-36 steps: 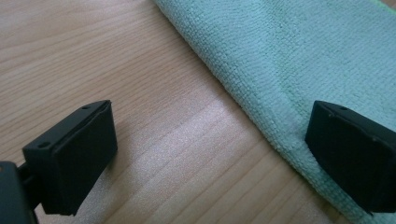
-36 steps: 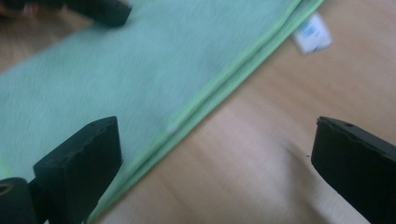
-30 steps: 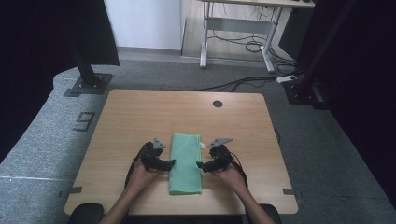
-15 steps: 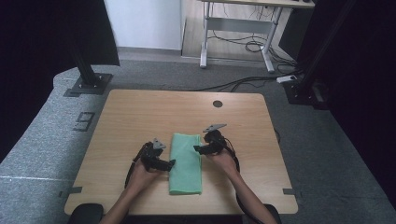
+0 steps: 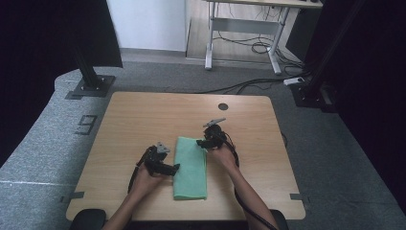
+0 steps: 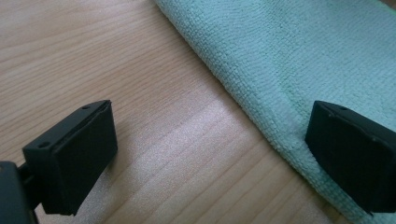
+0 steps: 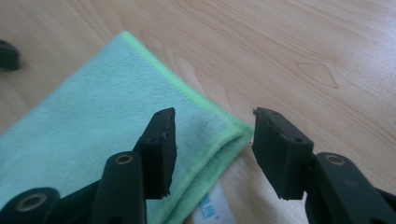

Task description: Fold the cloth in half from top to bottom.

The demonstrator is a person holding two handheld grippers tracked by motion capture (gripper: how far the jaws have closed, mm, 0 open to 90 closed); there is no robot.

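My right gripper [image 7: 212, 140], jaws just closing but not yet pinching, straddled the far corner of the folded green towel [image 5: 191, 167] on the table [image 5: 143, 115]; its white label [image 7: 212, 205] was unreadable. My left gripper [image 6: 205, 154] stayed unclenched astride the towel's edge.

The wooden bench [image 5: 143, 115] stands on a grey carpet [image 5: 43, 143] marked with a "9" [image 5: 86, 124]. Behind it are a white wall [image 5: 148, 24], a white desk frame [image 5: 244, 28], loose cables [image 5: 258, 45] and black curtains [image 5: 364, 72].
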